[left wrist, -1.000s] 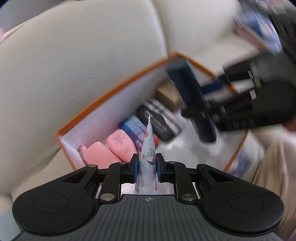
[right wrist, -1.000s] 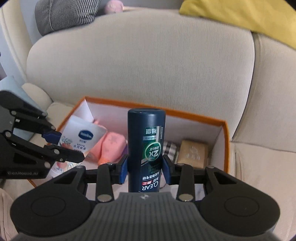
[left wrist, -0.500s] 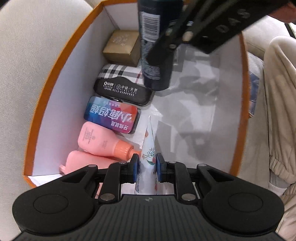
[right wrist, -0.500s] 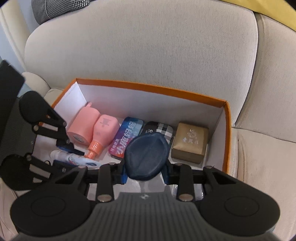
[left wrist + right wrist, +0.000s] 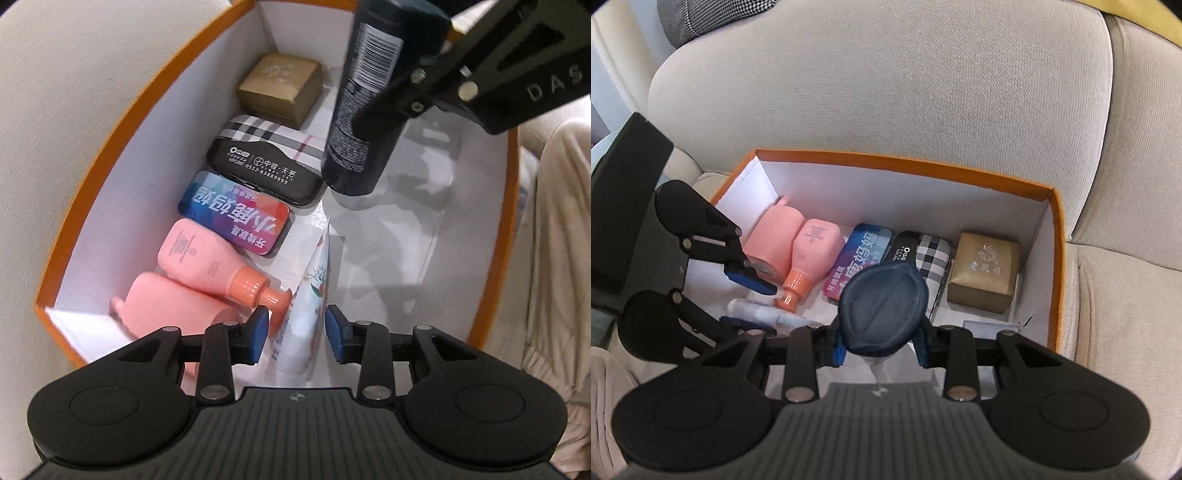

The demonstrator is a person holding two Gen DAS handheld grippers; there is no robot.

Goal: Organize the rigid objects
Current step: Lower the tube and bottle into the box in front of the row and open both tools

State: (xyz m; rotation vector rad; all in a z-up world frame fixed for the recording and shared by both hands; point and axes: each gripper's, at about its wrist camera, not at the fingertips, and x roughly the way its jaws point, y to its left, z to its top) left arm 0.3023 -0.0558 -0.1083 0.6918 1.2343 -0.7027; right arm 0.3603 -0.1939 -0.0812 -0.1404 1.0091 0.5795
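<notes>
Left tongs (image 5: pixel 294 334) opening — tube (image 5: pixel 301 325) between

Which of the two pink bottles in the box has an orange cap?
The flatter pink bottle, next to the colourful blue tin, has it. The rounder pink bottle by the box's end wall is pink all over.

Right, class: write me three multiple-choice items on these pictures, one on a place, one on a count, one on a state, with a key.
1. The gold box sits where in the orange box?
A far corner
B centre
C outside

2. How many pink bottles lie inside?
A one
B two
C four

3. The left tool around the white tube is:
A clamped
B opening
C absent

Key: 1 A, it lies by the corner walls; 2 B, two lie side by side; 3 B, pads stand clear of the tube. The right tool grips the dark bottle.
</notes>
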